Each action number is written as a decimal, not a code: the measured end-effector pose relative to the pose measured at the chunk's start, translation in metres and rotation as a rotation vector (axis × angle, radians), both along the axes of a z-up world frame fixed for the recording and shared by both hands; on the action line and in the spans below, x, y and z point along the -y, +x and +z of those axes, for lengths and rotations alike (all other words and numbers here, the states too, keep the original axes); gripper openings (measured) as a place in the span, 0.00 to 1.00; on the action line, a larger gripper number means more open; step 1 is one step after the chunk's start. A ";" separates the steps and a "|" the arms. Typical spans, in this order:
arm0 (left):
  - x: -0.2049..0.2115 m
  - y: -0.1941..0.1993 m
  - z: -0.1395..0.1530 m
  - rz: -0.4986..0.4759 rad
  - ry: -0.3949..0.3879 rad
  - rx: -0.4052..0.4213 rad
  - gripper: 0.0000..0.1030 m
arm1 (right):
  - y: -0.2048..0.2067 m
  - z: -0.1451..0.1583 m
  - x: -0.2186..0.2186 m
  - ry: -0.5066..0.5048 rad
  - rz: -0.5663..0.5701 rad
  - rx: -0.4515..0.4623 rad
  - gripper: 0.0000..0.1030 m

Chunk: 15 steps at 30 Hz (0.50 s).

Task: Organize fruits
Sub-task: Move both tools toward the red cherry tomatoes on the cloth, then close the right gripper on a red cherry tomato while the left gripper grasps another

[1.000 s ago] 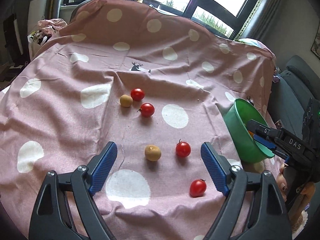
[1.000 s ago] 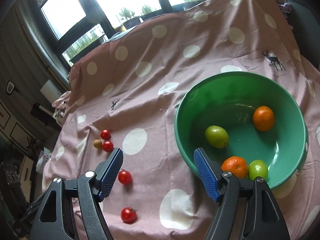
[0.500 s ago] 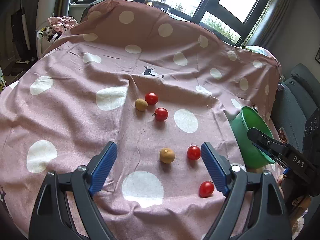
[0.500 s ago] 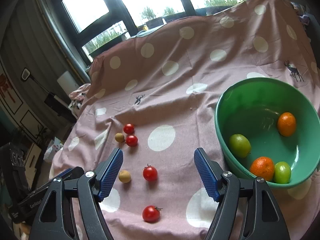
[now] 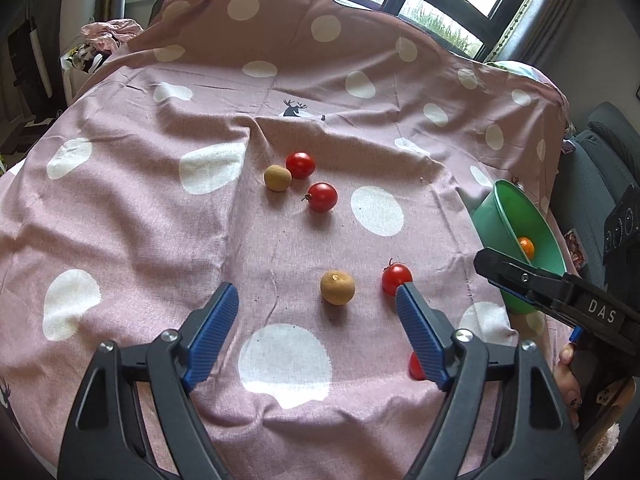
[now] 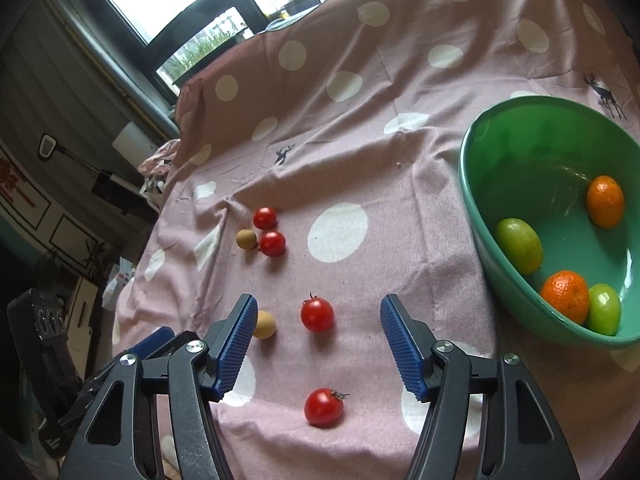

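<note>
1. Left wrist view: my left gripper (image 5: 316,298) hangs over the pink spotted cloth (image 5: 120,216) with its blue pads spread wide and nothing between them.
2. Just ahead of that gap lies a tan round fruit (image 5: 337,287), and beside it to the right a red tomato (image 5: 396,277) sits right at the tip of my right-hand pad (image 5: 420,336).
3. A second red tomato (image 5: 415,368) is mostly hidden behind that same pad.
4. Farther up the cloth, a smaller tan fruit (image 5: 277,178) touches one tomato (image 5: 300,165), and another tomato (image 5: 322,197) lies just beside them.
5. At the right edge the green bowl (image 5: 504,216) shows an orange (image 5: 526,246) inside it, with my right gripper's black arm (image 5: 560,300) crossing in front.
6. Right wrist view: my right gripper (image 6: 316,334) is also wide apart and empty above the cloth (image 6: 400,140).
7. A tomato (image 6: 317,314) lies between the fingertips, farther along; another tomato (image 6: 323,407) lies on the cloth in the gap between the pads.
8. The tan fruit (image 6: 265,324) peeks out beside my left pad (image 6: 236,344).
9. The far cluster of two tomatoes (image 6: 265,218) (image 6: 272,243) and a tan fruit (image 6: 245,238) sits well apart, up-left.
10. The green bowl (image 6: 480,216), at the right, holds two oranges (image 6: 605,201) (image 6: 565,294) and two green fruits (image 6: 519,246) (image 6: 604,306).
11. My left gripper (image 6: 152,344) shows at the lower left; from here I cannot tell its spread.
</note>
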State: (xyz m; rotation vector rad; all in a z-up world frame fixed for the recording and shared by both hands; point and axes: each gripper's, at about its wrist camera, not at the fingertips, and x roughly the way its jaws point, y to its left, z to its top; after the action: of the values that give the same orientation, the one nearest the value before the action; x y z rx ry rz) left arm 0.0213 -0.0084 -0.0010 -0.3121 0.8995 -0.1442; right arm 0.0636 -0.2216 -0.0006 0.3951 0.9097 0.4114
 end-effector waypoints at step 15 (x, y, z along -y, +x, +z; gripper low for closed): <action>0.059 0.003 -0.024 -0.271 -0.168 -0.125 0.45 | 0.038 -0.036 -0.039 -0.018 0.132 -0.127 0.39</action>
State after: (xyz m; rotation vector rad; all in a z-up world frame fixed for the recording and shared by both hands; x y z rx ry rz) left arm 0.0247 -0.0670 -0.0255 -0.3574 1.0539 -0.4559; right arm 0.1013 -0.1830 -0.0368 0.3487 1.0657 0.5027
